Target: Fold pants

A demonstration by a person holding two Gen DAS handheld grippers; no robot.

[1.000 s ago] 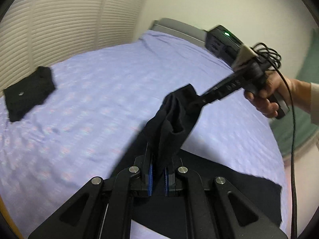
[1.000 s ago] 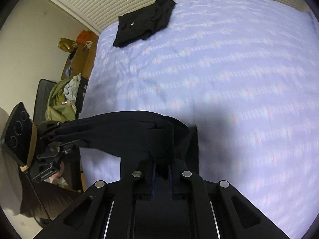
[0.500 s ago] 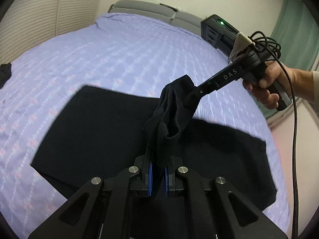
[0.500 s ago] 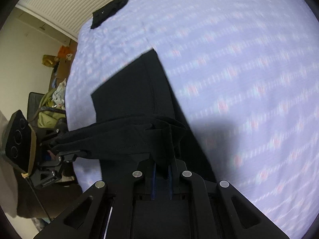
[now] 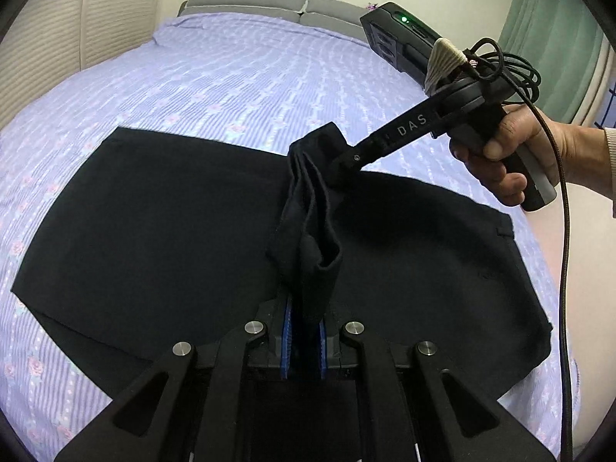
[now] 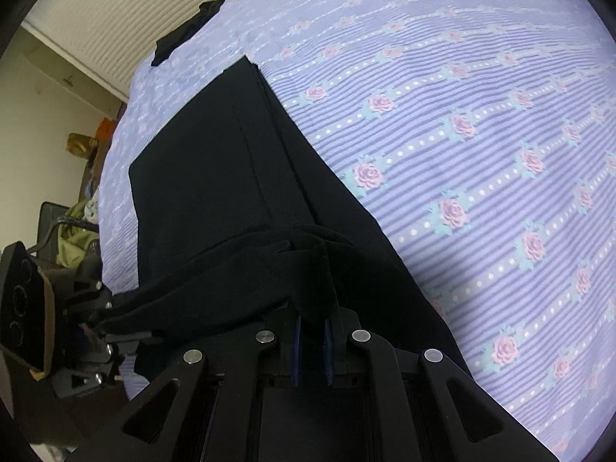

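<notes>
Black pants [image 5: 154, 211] lie spread flat on the lilac bed, also in the right wrist view [image 6: 215, 161]. One end of them is lifted off the bed in a bunched band [image 5: 308, 231] stretched between the two grippers. My left gripper [image 5: 304, 331] is shut on one corner of that band. My right gripper [image 6: 312, 331] is shut on the other corner; in the left wrist view its fingers [image 5: 342, 161] clamp the cloth above the pants' middle, hand at right.
The bed sheet [image 6: 462, 115] has rose stripes. Another black garment [image 6: 184, 34] lies at the bed's far corner by the slatted wall. A grey headboard [image 5: 269, 0] and green curtain [image 5: 554, 38] stand beyond. Clutter [image 6: 77, 215] sits beside the bed.
Both grippers have carried the held end across over the spread pants, which now fill the view beneath. The other black garment has slid out of the left wrist view.
</notes>
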